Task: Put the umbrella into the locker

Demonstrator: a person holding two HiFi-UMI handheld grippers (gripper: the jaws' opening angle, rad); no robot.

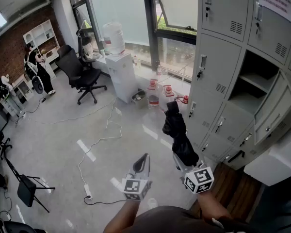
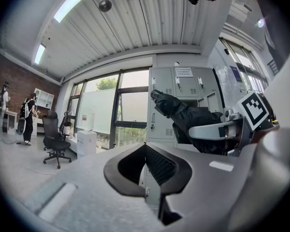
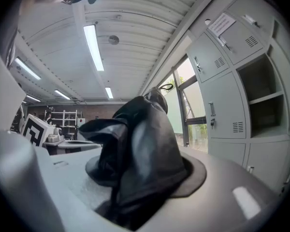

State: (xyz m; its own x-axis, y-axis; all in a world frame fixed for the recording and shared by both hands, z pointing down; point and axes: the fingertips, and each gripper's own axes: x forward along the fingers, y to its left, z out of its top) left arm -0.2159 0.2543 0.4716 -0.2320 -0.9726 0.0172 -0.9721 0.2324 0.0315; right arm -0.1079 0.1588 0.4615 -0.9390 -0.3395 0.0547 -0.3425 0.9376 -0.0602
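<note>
Right gripper (image 1: 183, 163) clenched on black folded fabric umbrella (image 1: 177, 130), aloft near open grey metal locker (image 1: 254, 79). Left gripper (image 1: 142, 165) closed, empty. Umbrella likely light, canopy floppy and slick; grasp stiff core mid-length.

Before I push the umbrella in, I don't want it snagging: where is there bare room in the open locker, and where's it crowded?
The open locker looks bare above and below its shelf, bordered by its swung-out door. The floor between lockers and white cable is free. Bottles crowd the floor by the window.
</note>
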